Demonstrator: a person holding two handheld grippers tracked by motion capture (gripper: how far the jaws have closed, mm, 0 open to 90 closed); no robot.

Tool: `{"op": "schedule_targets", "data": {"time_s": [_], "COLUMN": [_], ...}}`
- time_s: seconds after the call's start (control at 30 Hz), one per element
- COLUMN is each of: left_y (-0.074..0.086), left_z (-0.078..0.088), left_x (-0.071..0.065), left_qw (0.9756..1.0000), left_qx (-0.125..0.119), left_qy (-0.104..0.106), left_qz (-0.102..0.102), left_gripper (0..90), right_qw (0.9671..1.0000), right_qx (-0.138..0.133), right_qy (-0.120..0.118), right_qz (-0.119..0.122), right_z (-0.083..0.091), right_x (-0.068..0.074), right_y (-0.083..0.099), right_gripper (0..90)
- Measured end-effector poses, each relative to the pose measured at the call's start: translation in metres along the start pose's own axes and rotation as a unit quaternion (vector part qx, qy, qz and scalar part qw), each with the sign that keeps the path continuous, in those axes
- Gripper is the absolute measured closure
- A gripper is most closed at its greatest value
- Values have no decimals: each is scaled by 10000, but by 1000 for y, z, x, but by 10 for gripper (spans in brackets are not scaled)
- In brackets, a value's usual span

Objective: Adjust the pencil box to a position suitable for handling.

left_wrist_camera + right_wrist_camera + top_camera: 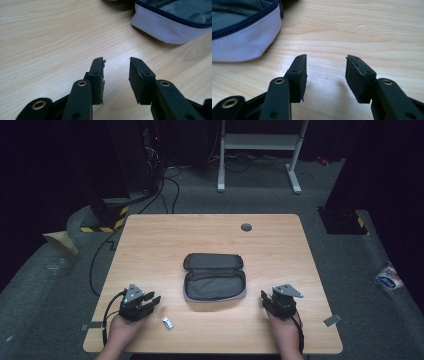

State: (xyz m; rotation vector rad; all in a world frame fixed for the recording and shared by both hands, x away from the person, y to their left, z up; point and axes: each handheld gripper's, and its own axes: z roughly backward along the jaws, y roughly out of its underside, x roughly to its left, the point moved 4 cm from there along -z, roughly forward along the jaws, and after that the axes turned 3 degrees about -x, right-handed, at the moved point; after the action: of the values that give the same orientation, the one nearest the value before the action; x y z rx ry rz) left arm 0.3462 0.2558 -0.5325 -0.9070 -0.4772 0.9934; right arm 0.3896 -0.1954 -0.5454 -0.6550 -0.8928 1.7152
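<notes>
An open, empty grey pouch [215, 277] lay mid-table [280, 240]. The left hand-held gripper [150, 301] and right hand-held gripper [263, 299] rested either side of the pouch, jaws apart, holding nothing. A small white item [167, 322] lay near the left one, untouched; seemingly nothing was begun.

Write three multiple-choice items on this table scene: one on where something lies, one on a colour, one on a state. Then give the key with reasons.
1. Where does the small white object lie?
A. inside the pouch
B. on the table near the left gripper
C. by the table's far edge

2. What colour is the pouch's zip?
A. red
B. yellow
C. dark blue

3. How is the pouch?
A. unzipped, lying open
B. zipped shut
C. held in a gripper

Key: 1 B, it sits on the table just right of the left gripper. 2 C, the left gripper view shows a blue zip edge. 3 A, the grey lining is exposed.
</notes>
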Motion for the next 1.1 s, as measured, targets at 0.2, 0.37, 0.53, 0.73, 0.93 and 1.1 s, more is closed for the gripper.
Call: {"op": "schedule_targets", "data": {"time_s": [0.2,0.37,0.53,0.73,0.93,1.1], "left_y": [14,21,23,25,27,27], "left_z": [16,25,24,20,16,15], "left_x": [-10,-26,-38,-47,-55,-63], "left_qw": [9998,9994,9986,9975,9964,9954], "left_qx": [97,97,175,272,353,369], "left_qy": [151,326,458,584,655,699], "left_qz": [-98,-85,-178,-293,-404,-539], "left_gripper": [581,497,436,386,359,353], "right_qw": [9997,9994,9992,9992,9992,9992], "right_qx": [156,302,385,387,390,386], "right_qy": [123,85,67,69,70,70], "right_qz": [121,127,41,44,22,43], "right_z": [9,12,10,10,9,9], "right_x": [-3,-1,-3,-3,-3,-3], "right_y": [8,12,12,12,12,12], "right_gripper": [487,474,478,477,477,477]}}
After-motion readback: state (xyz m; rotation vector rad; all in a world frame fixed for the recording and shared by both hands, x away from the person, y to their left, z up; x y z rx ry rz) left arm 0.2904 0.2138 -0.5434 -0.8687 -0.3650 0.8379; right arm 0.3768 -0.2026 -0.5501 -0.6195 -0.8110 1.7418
